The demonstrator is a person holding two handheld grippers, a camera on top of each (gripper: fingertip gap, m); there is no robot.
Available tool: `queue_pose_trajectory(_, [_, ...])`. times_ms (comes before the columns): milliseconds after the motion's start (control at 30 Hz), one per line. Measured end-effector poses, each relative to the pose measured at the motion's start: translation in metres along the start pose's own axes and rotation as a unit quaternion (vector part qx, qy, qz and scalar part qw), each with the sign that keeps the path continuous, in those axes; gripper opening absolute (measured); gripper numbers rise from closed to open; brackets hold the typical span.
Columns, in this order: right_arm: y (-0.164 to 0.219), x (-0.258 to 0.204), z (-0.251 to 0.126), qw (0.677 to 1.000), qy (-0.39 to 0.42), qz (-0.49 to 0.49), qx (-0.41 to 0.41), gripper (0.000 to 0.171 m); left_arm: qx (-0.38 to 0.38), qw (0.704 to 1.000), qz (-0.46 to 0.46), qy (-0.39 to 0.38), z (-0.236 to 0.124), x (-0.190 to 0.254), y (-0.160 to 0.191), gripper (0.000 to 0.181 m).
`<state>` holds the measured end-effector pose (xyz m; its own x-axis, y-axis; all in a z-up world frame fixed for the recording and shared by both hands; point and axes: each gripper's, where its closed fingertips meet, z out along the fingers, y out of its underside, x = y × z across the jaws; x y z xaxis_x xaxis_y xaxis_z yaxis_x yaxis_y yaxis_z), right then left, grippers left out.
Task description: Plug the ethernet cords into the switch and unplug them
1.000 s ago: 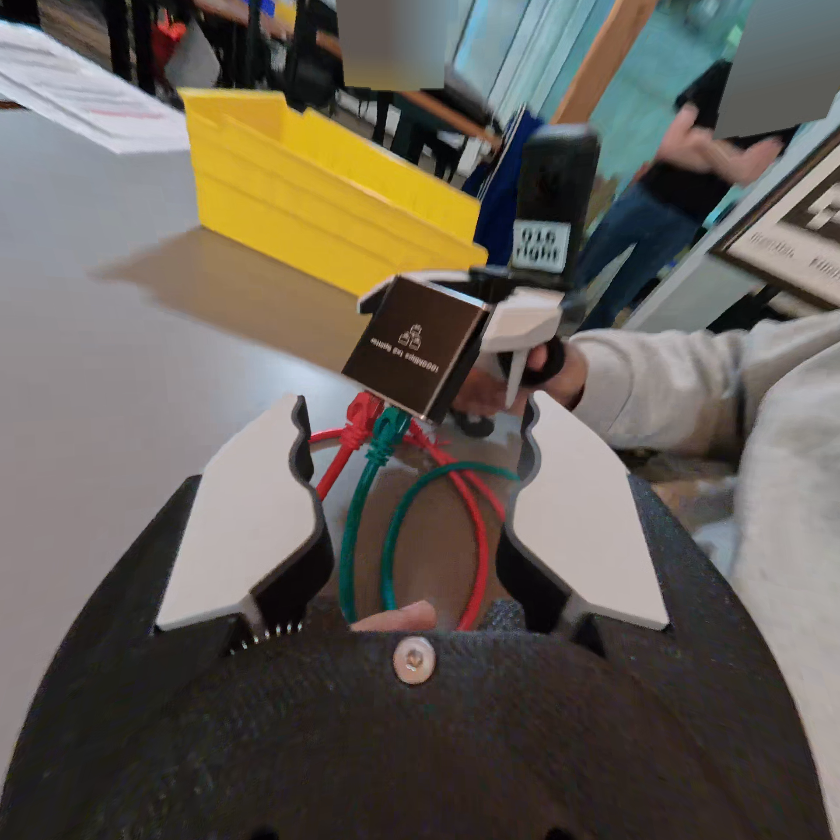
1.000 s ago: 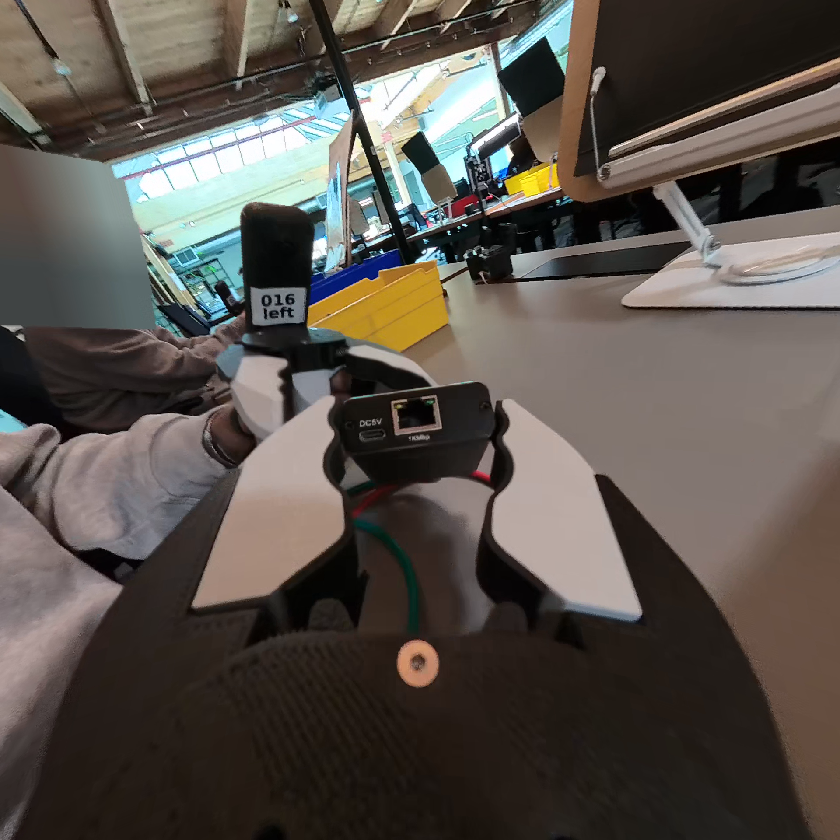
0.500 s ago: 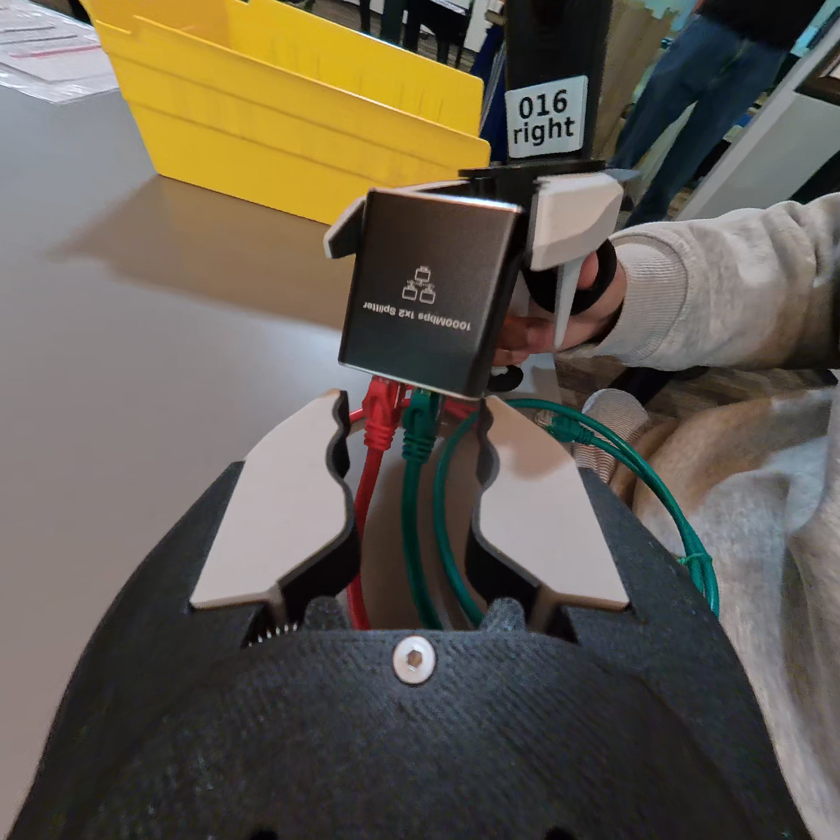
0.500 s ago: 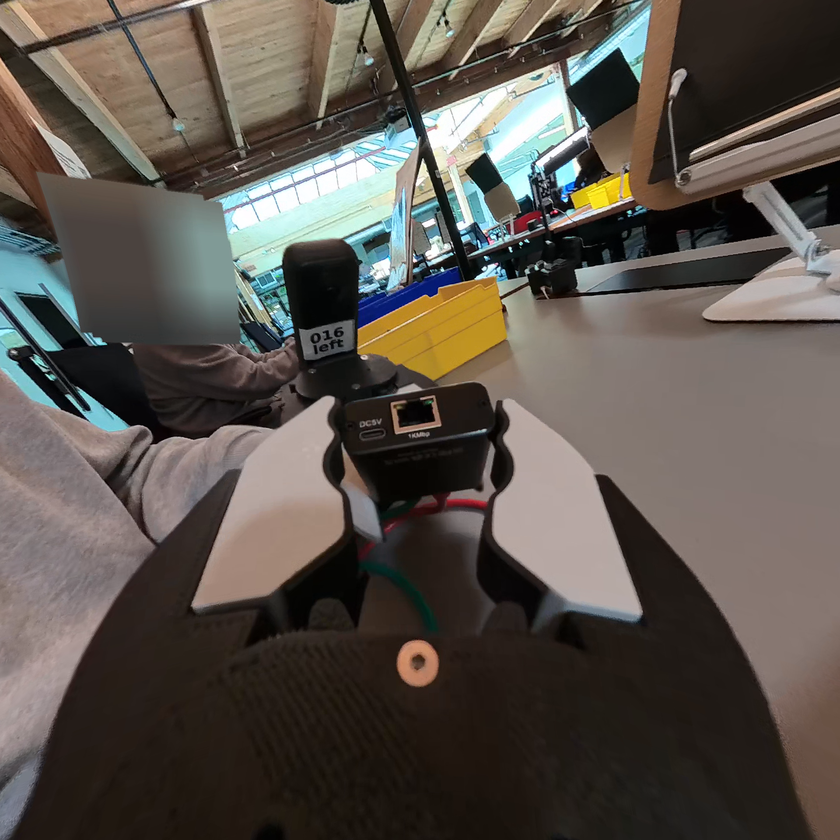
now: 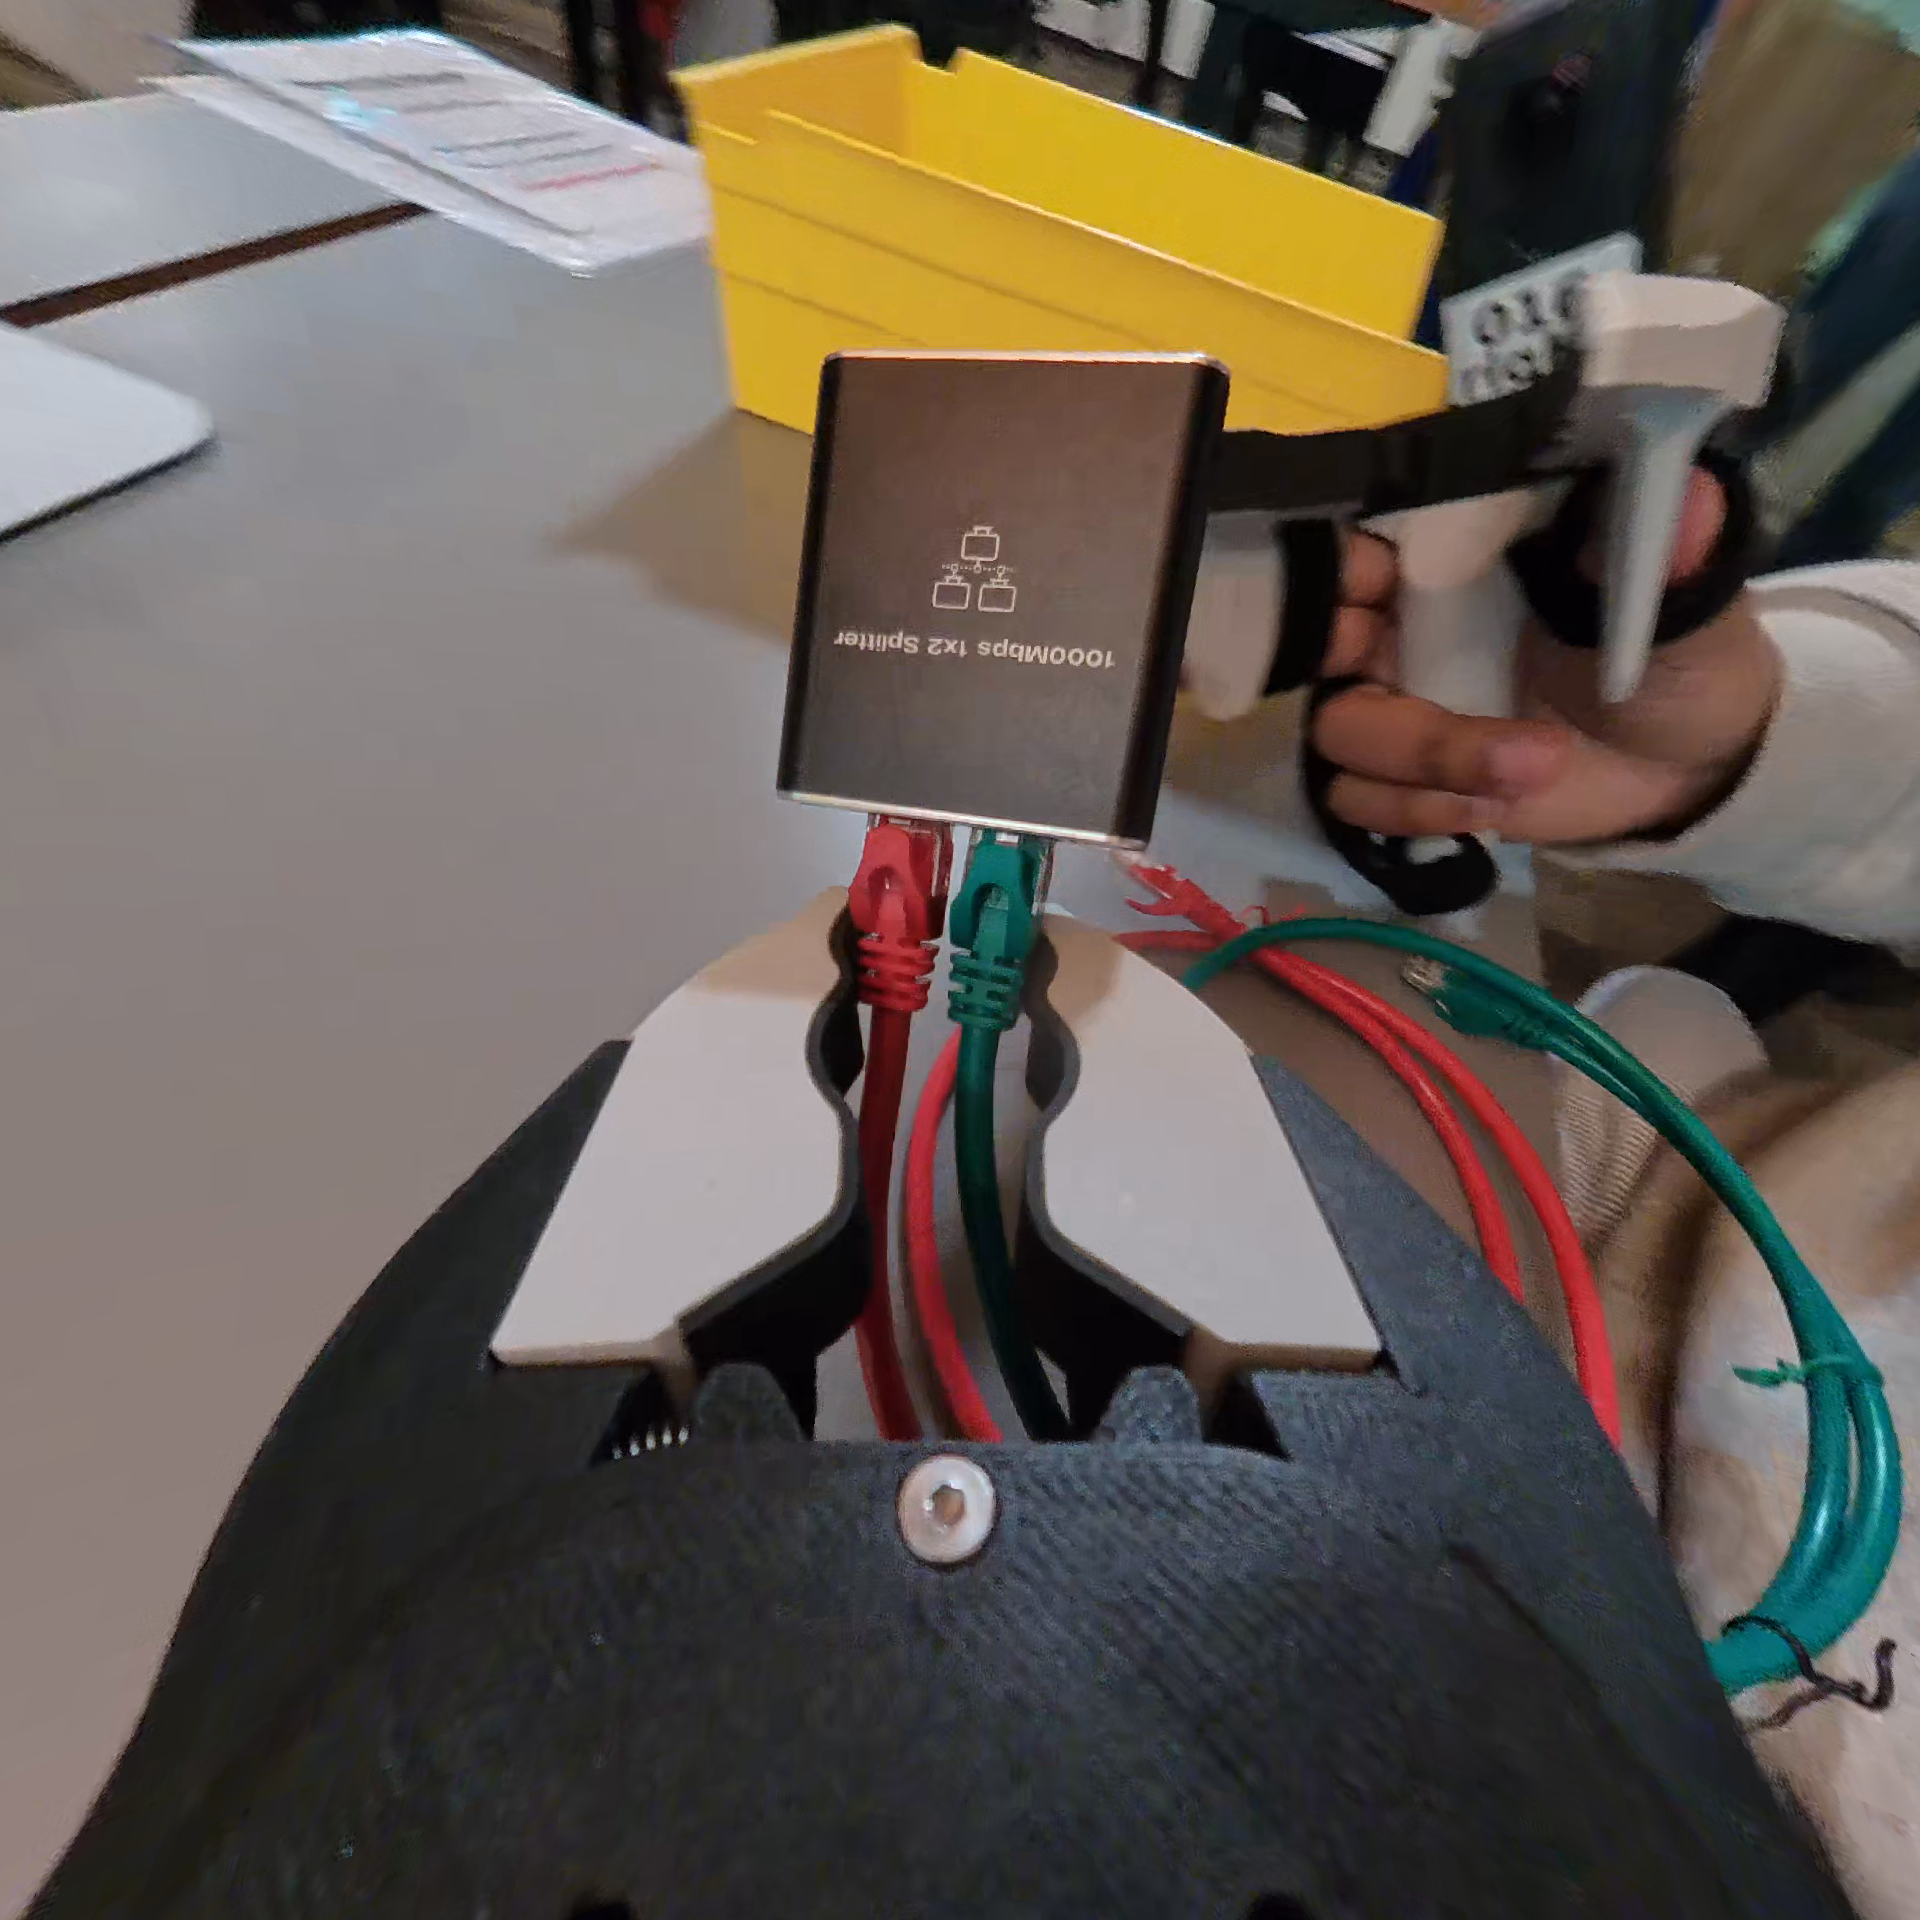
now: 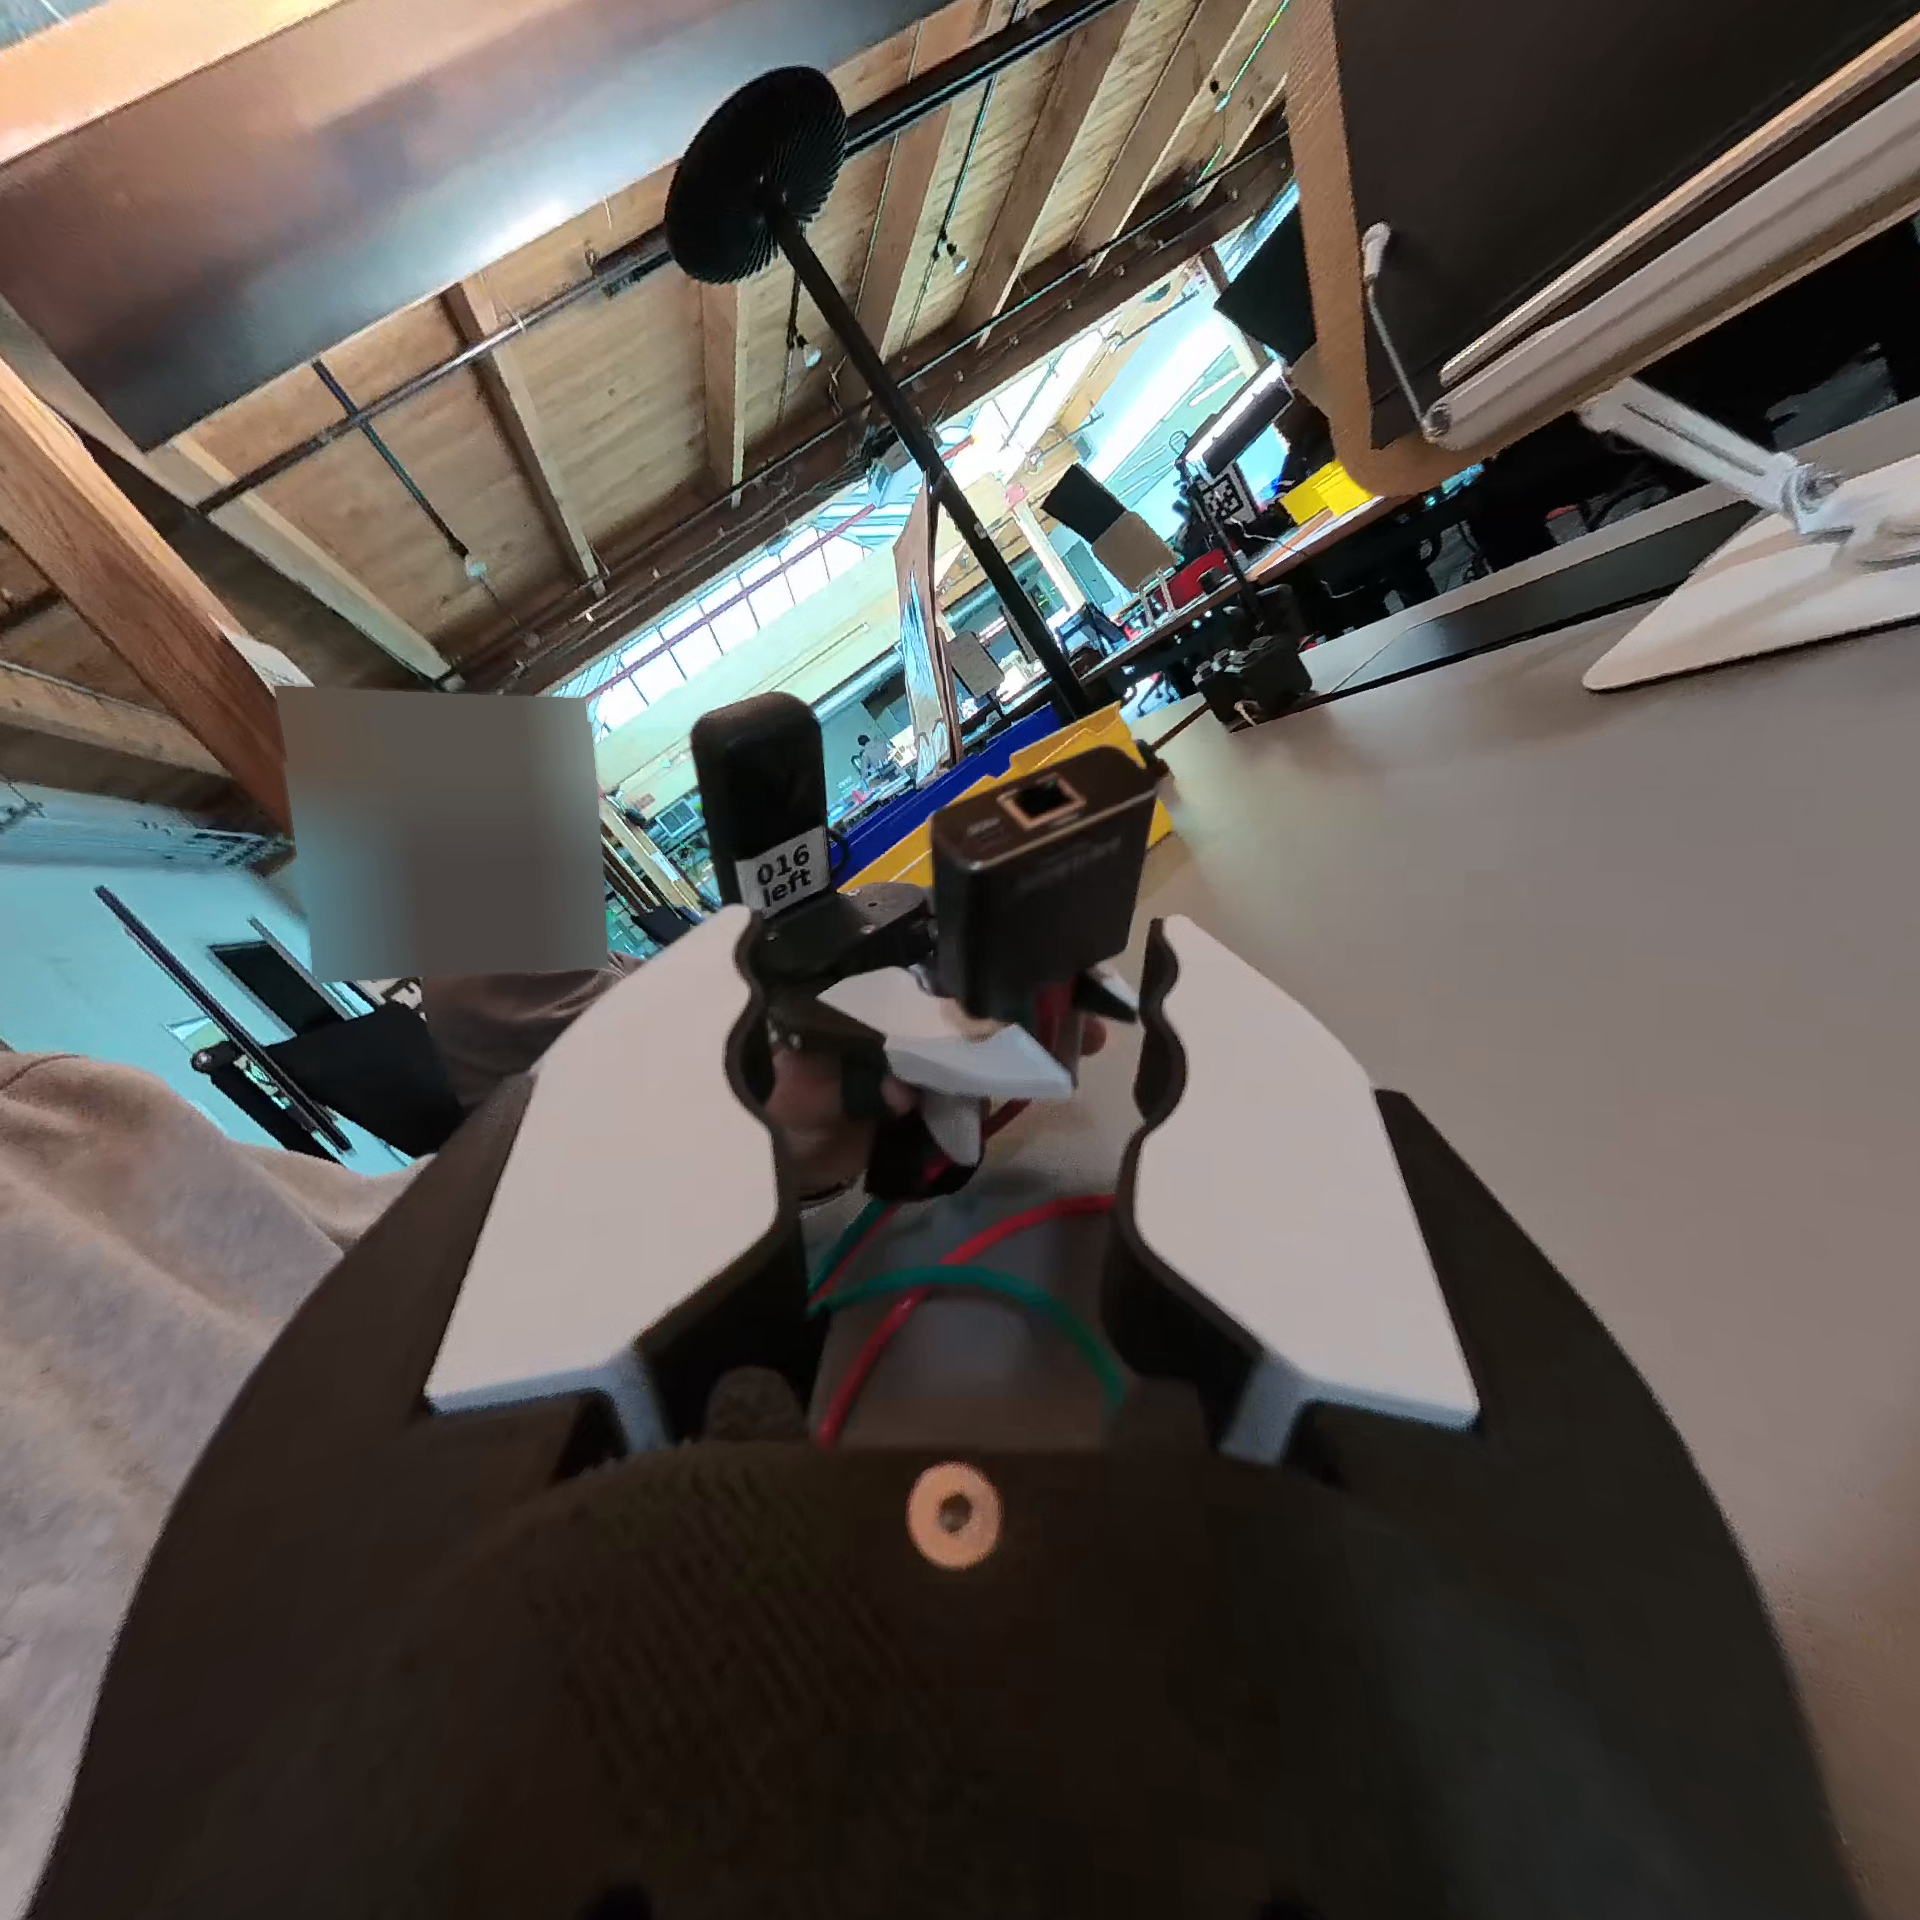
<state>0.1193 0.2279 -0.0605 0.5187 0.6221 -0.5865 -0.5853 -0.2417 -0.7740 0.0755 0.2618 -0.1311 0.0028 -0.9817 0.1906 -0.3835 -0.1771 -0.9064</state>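
Observation:
A small black switch (image 5: 997,592) stands upright in the air above the table. A red cord's plug (image 5: 896,914) and a green cord's plug (image 5: 992,935) sit in its two bottom ports. My left gripper (image 5: 940,956) is shut on both plugs just below the switch and holds it up. My right gripper (image 6: 951,935) is open and empty, with the switch (image 6: 1039,883) beyond its fingertips. The left gripper's fingers (image 6: 977,1060) show under the switch there. The cords' loose ends, a red plug (image 5: 1174,894) and a green plug (image 5: 1455,997), hang to the right.
A yellow bin (image 5: 1039,208) stands on the grey table (image 5: 364,727) behind the switch. Papers (image 5: 436,135) lie at the far left. A white monitor base (image 6: 1766,603) stands at the right. A person's grey sleeve (image 5: 1818,748) and lap lie right of the cords.
My right gripper has let go of the switch and drawn back from it. My left gripper has closed on the two plugs and now carries the switch.

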Motion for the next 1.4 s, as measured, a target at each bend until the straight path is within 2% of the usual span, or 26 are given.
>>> queue_pose_trajectory(200, [0.010,-0.008,0.004,0.999,-0.010,-0.018,-0.027,0.066,0.012,0.984,0.025,-0.174,-0.045,-0.078,-0.007,0.026])
queue_pose_trajectory(300, [0.018,-0.012,0.008,0.998,-0.014,-0.034,-0.048,0.065,0.014,0.972,0.029,-0.234,-0.071,-0.107,-0.007,0.027])
queue_pose_trajectory(400, [0.022,-0.013,0.009,0.997,-0.016,-0.040,-0.059,0.064,0.010,0.975,-0.004,-0.221,-0.074,-0.114,0.001,0.027])
queue_pose_trajectory(500, [0.023,-0.015,0.009,0.997,-0.015,-0.050,-0.065,0.063,-0.010,0.981,-0.015,-0.193,-0.061,-0.108,0.011,0.026])
queue_pose_trajectory(700, [0.038,-0.016,0.014,0.984,0.000,-0.139,-0.115,0.059,-0.078,0.971,0.094,-0.204,-0.041,-0.097,0.026,0.026])
queue_pose_trajectory(800, [0.050,-0.021,0.024,0.971,-0.006,-0.186,-0.151,0.050,-0.062,0.965,0.135,-0.214,-0.042,-0.096,0.021,0.026])
queue_pose_trajectory(867, [0.046,-0.033,0.035,0.970,-0.019,-0.193,-0.147,0.047,-0.041,0.966,0.141,-0.214,-0.044,-0.095,0.015,0.026])
queue_pose_trajectory(1000, [0.010,-0.074,0.073,0.964,-0.060,-0.245,-0.090,0.042,0.013,0.964,0.144,-0.221,-0.053,-0.096,0.001,0.026])
queue_pose_trajectory(1100, [-0.009,-0.109,0.115,0.948,-0.096,-0.291,-0.081,0.042,0.037,0.962,0.154,-0.222,-0.056,-0.096,-0.004,0.026])
queue_pose_trajectory(1300, [0.004,-0.128,0.227,0.919,-0.105,-0.349,-0.153,0.038,0.014,0.956,0.184,-0.226,-0.050,-0.096,0.000,0.026])
queue_pose_trajectory(1400, [0.006,-0.139,0.278,0.916,-0.136,-0.338,-0.170,0.036,0.006,0.953,0.203,-0.224,-0.047,-0.093,0.002,0.026])
